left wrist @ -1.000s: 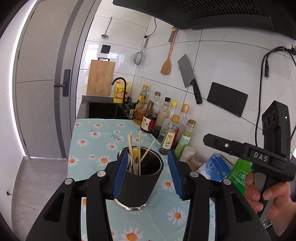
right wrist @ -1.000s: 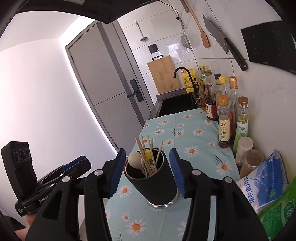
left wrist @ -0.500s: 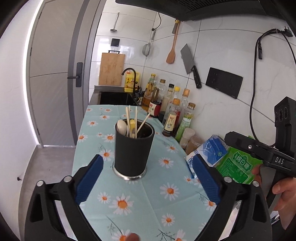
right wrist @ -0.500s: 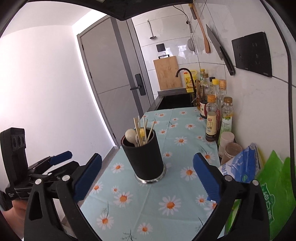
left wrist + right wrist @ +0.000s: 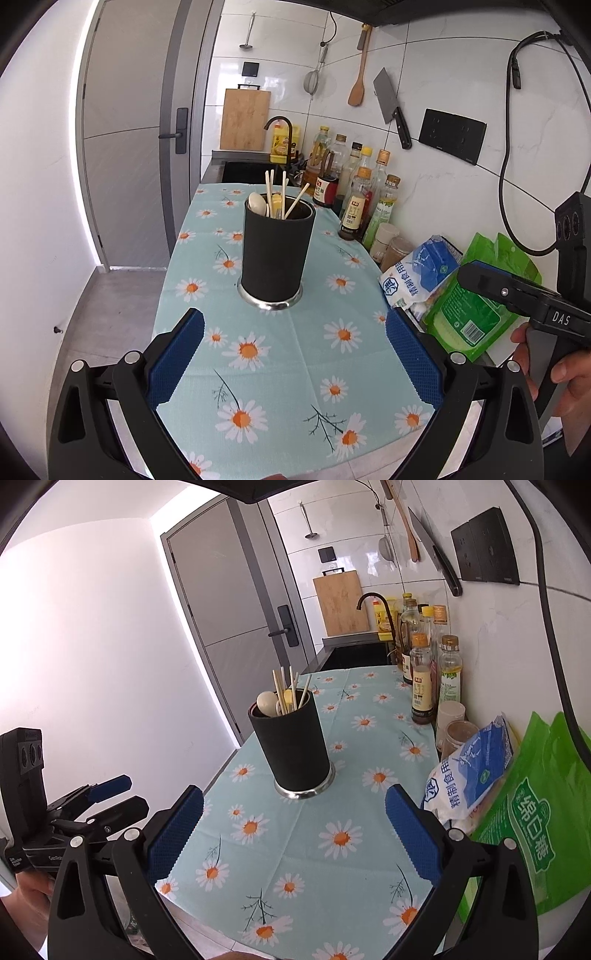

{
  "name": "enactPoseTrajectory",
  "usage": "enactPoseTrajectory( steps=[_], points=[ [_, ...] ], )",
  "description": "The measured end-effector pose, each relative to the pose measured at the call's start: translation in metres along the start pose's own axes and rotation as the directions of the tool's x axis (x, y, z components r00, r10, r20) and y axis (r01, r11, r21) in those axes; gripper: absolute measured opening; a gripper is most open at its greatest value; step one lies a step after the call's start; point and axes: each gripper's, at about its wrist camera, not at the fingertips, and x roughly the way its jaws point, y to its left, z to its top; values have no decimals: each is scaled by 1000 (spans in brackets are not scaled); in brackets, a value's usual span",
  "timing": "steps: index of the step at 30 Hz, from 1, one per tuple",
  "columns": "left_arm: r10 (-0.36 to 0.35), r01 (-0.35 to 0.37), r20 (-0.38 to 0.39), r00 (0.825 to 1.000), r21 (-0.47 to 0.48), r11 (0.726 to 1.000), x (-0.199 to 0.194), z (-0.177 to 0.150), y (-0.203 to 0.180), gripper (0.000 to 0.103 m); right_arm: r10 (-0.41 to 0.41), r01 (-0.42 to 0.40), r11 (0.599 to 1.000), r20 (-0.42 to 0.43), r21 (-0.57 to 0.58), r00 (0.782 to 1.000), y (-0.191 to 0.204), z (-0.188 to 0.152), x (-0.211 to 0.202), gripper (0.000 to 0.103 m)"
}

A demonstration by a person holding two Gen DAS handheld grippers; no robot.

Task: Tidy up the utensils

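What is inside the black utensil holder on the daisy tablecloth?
Sticking out of the black utensil holder: several pale chopsticks, a white spoon and something yellow. Their lower parts, and anything shorter in there, are hidden by the holder's wall.

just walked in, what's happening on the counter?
A person holds a two-finger gripper in each hand. Both the left gripper and the right gripper are wide open and empty, short of the black utensil holder and touching nothing. The holder stands upright on the daisy tablecloth, with chopsticks and a white spoon standing in it. No loose utensils show on the cloth. Sauce bottles and food bags line the wall side.
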Motion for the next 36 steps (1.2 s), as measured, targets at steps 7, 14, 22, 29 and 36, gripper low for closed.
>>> enactPoseTrajectory(
  steps=[7, 14, 22, 29, 36],
  points=[
    [2, -2, 0, 1000, -8, 1000, -4, -9, 1, 96, -4, 4, 1000, -36, -2, 999, -2, -13, 4, 98],
    [-8, 8, -21, 1000, 2, 1000, 0, -14, 6, 96, -5, 5, 1000, -58, 10, 998, 0, -23, 13, 98],
    [-17, 17, -38, 999, -4, 1000, 7, -22, 10, 96, -31, 30, 1000, -96, -6, 995, -1, -35, 23, 98],
    [-10, 10, -50, 999, -4, 1000, 13, -26, 9, 96, -46, 47, 999, -115, 3, 992, -5, -37, 30, 98],
    [-9, 9, -51, 999, -10, 1000, 15, -27, 9, 96, -40, 38, 999, -126, -17, 991, -2, -38, 33, 98]
  ],
)
